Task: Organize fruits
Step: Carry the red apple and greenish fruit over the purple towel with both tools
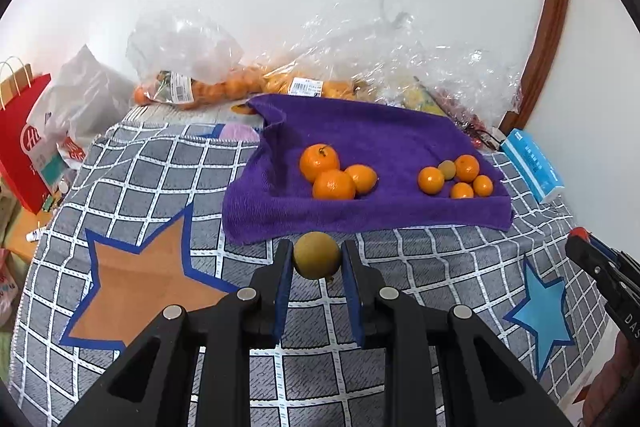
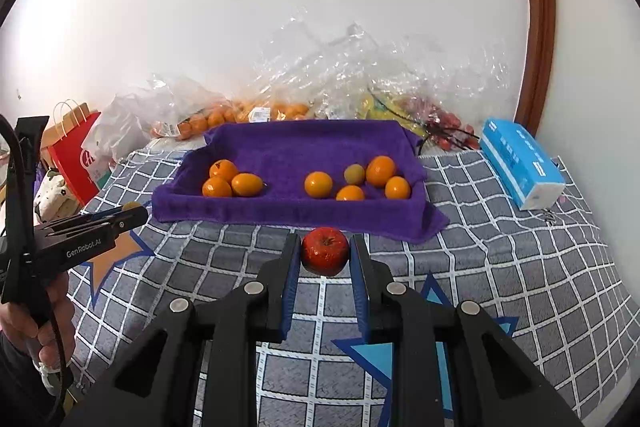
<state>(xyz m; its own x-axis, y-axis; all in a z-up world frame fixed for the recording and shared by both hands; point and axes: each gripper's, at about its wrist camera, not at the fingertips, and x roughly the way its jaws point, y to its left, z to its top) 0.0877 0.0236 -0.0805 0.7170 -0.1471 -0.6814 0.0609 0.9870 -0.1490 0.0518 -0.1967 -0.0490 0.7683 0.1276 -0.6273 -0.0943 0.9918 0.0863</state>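
Grippers are both gripping fruit — left gripper (image 1: 316, 259) is clamping a yellow-green fruit (image 1: 317, 255), right gripper (image 2: 325, 255) is clamping a red apple (image 2: 325, 251) — near the purple towel (image 2: 288, 147).

Below me the surface (image 2: 500, 259) wears a grey checked cloth with orange and blue stars. A purple towel (image 2: 296, 147) lies on it toward the wall. A blue tissue pack (image 2: 520, 163) rests on the cloth to the right of the towel. Clear plastic bags of oranges (image 1: 208, 87) lie along the far edge against the wall.
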